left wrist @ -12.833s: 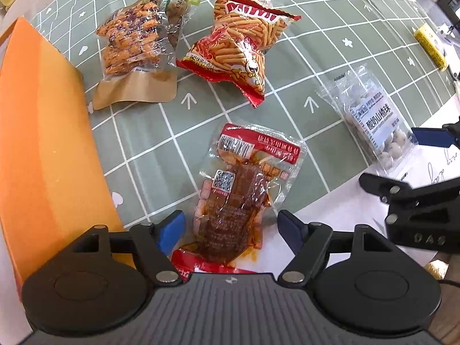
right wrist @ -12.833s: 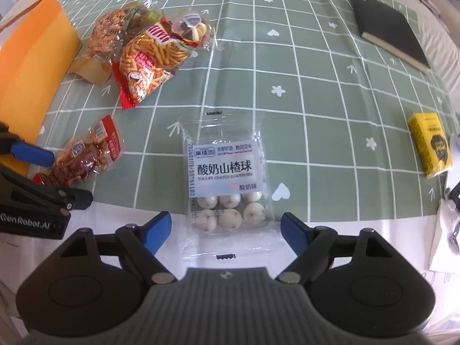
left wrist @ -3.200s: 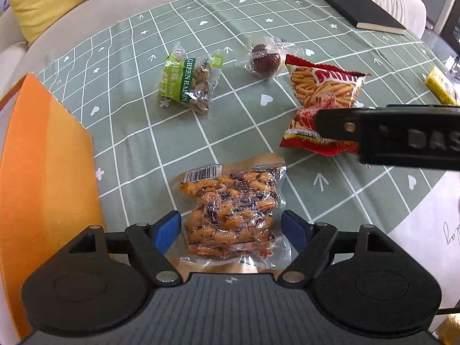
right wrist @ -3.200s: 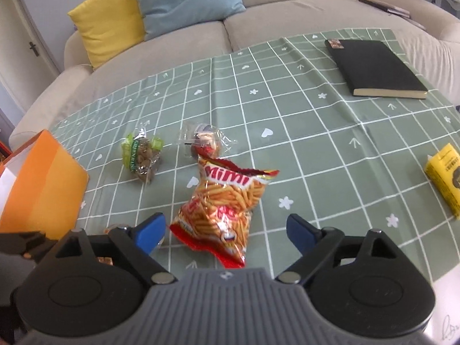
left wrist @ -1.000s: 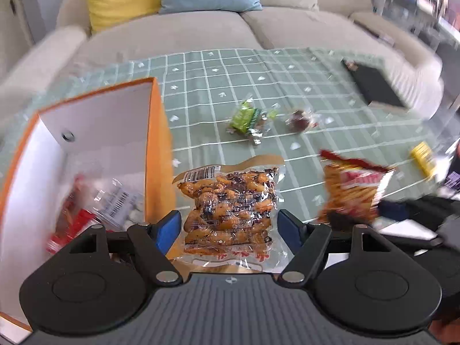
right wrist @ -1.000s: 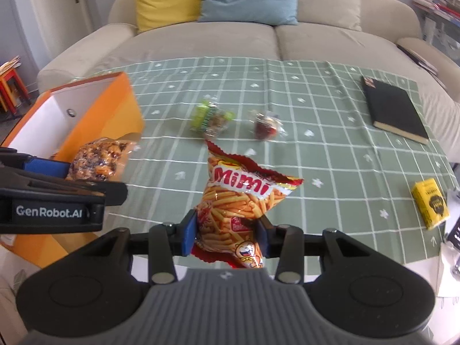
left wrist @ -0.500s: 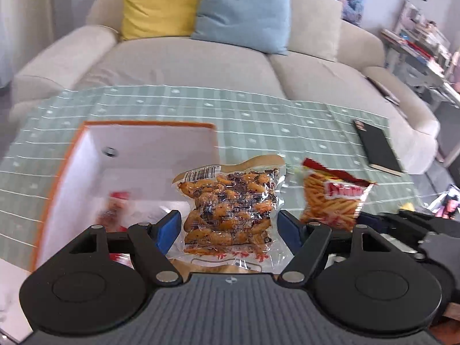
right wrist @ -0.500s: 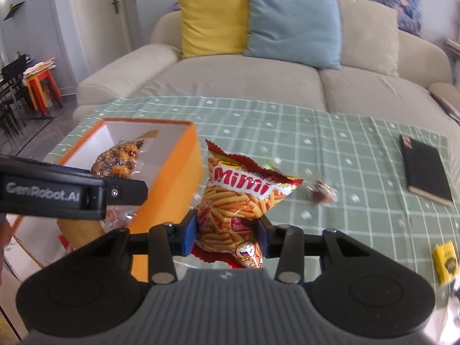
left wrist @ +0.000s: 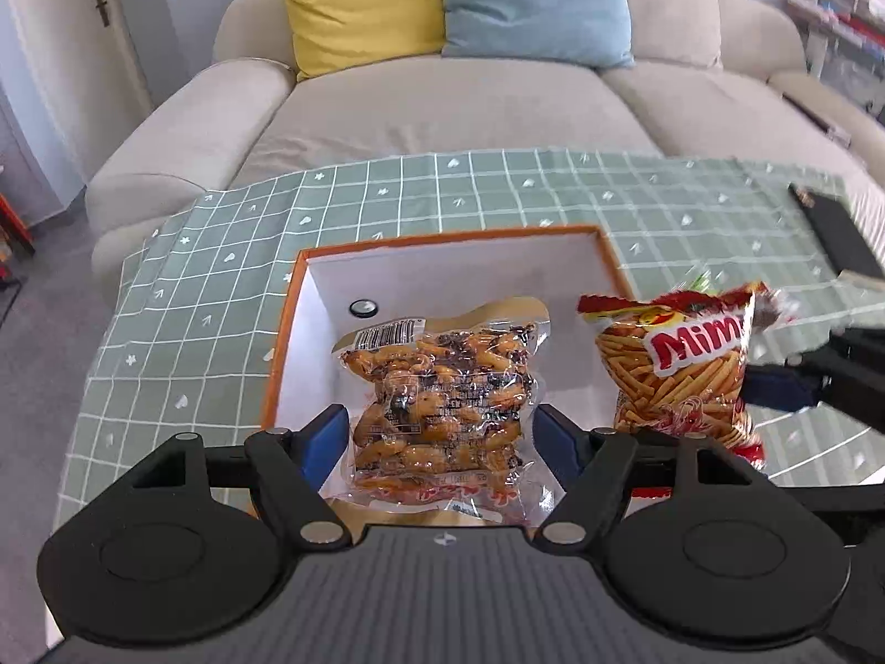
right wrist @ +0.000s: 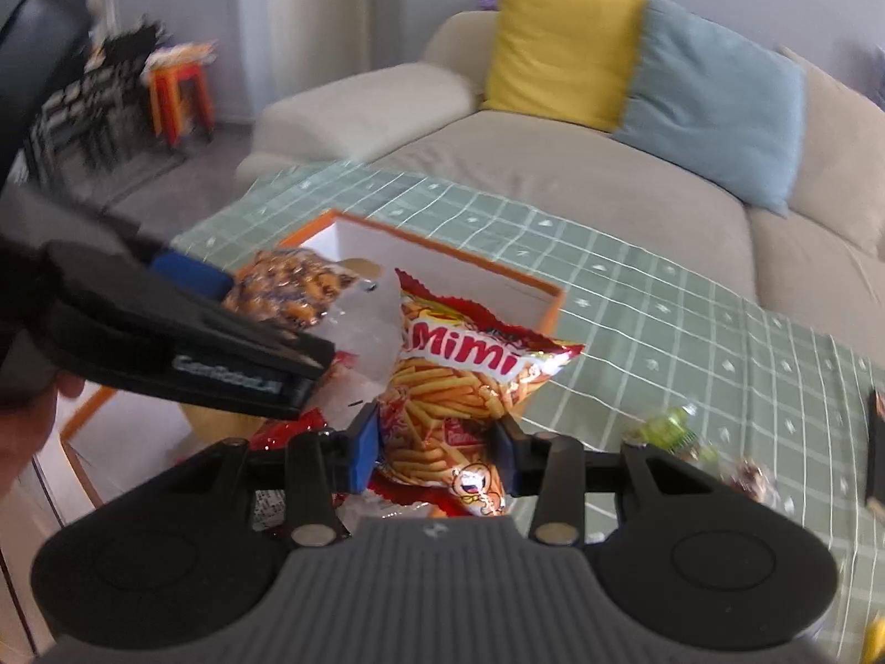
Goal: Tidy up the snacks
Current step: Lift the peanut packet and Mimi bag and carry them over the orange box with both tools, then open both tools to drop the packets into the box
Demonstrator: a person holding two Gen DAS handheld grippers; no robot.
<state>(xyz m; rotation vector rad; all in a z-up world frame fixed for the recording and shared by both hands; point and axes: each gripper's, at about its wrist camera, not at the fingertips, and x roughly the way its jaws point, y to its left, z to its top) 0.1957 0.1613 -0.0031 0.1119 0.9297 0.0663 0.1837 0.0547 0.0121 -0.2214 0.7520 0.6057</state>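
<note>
My left gripper (left wrist: 440, 434) is shut on a clear pack of orange-brown nuts (left wrist: 442, 393) and holds it above the open orange box (left wrist: 442, 235) with a white inside. My right gripper (right wrist: 437, 445) is shut on a red Mimi chips bag (right wrist: 451, 382) and holds it over the box's right edge (right wrist: 547, 310). The chips bag (left wrist: 680, 365) also shows in the left wrist view, right of the nut pack. The left gripper (right wrist: 221, 326) with the nut pack (right wrist: 287, 288) crosses the right wrist view. A red packet (right wrist: 282, 431) lies in the box.
The box stands on a table with a green grid cloth (left wrist: 553, 188). A green snack pack (right wrist: 664, 426) and a small dark wrapped snack (right wrist: 746, 476) lie on the cloth to the right. A black notebook (left wrist: 835, 232) lies far right. A beige sofa (left wrist: 470, 88) stands behind.
Both grippers have carried their snacks to the left and now hold them over the open box. The view has swung so that the box lies straight ahead.
</note>
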